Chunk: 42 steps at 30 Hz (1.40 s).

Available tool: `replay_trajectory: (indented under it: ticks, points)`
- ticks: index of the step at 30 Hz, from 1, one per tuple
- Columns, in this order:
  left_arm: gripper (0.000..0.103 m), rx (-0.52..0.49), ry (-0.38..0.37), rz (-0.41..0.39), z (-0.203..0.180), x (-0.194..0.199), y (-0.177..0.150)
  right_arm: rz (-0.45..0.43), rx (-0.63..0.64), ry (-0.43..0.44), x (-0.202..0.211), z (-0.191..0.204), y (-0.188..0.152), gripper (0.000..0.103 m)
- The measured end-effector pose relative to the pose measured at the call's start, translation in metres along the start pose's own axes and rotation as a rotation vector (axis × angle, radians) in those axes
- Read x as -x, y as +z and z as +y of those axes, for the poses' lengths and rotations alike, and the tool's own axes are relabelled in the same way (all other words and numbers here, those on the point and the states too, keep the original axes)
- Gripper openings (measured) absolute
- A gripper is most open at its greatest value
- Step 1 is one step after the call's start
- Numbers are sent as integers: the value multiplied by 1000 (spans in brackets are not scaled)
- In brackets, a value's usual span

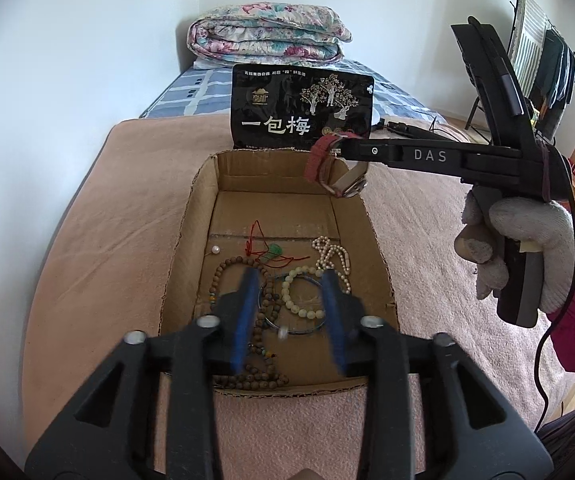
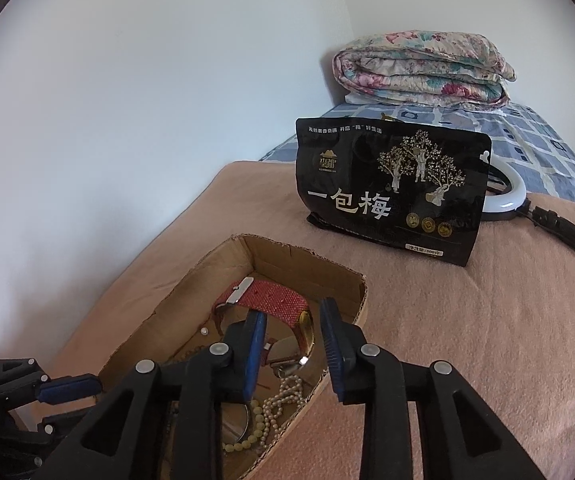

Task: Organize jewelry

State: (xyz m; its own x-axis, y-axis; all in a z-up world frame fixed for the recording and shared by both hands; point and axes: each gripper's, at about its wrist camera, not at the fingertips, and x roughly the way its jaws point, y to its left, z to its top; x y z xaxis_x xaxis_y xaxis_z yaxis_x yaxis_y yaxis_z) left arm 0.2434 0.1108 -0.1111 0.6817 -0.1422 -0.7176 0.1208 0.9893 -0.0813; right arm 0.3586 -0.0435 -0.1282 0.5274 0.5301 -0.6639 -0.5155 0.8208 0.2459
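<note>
1. Cardboard box (image 1: 191, 216), open top, sits on a pink blanket (image 1: 87, 280) over the bed.
2. Left gripper (image 1: 289, 304) hangs over the near end of the box, blue-padded fingers (image 1: 247, 312) spread apart, nothing between them.
3. Right gripper (image 1: 341, 146) reaches in from the right, over the far right corner of the box. The left wrist view shows its tips at the red strap of a watch (image 1: 327, 168), which hangs above the box floor, case lowest. The right wrist view shows the fingers parted with the strap looped about the left one (image 2: 255, 344). Whether the jaws pinch the strap or it merely hangs on one finger, I cannot tell.
4. A white-gloved hand (image 1: 519, 252) holds the right gripper's handle.
5. On the box floor: brown wooden bead string (image 1: 223, 276) at near left; pale green bead bracelet (image 1: 307, 292) centre; thin blue bangle (image 1: 311, 326) overlapping it; pearl strand (image 1: 329, 256) to the right; red cord with green pendant (image 1: 271, 250) farther back; one loose pearl (image 1: 216, 249) at far left.
6. Black snack bag (image 2: 391, 188) stands upright just beyond the far wall of the box.
7. A folded floral quilt (image 2: 423, 68) lies at the far end of the bed.
</note>
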Motion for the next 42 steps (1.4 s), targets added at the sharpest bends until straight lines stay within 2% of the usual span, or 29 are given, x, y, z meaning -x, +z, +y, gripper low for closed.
replay_trajectory:
  ticks: [3,5,7,9,11,13,24,35,38,42]
  points:
    - [54,12,12,-7,2,0,0,-7,-5,26,3,0,0,34]
    - [54,19,15,-12,3,1,1,-17,-2,18,5,2,2,54]
    - [54,23,18,-11,4,1,1,-30,-4,10,8,3,3,63]
    - [54,25,21,-11,5,1,1,-33,-2,9,10,5,3,64]
    - [54,25,21,-12,5,1,2,-28,7,-5,10,7,4,75]
    - [54,23,21,-13,5,1,2,-33,13,-17,13,9,3,82]
    - [56,25,32,-58,-4,21,4,-47,26,-56,34,18,3,88]
    - [56,26,42,-139,-20,61,4,-82,43,-105,86,28,-6,89]
    - [64,13,48,-159,-27,71,2,-94,68,-126,105,35,-13,91]
    - [67,-12,60,-189,-39,83,0,-114,91,-155,132,43,-22,93]
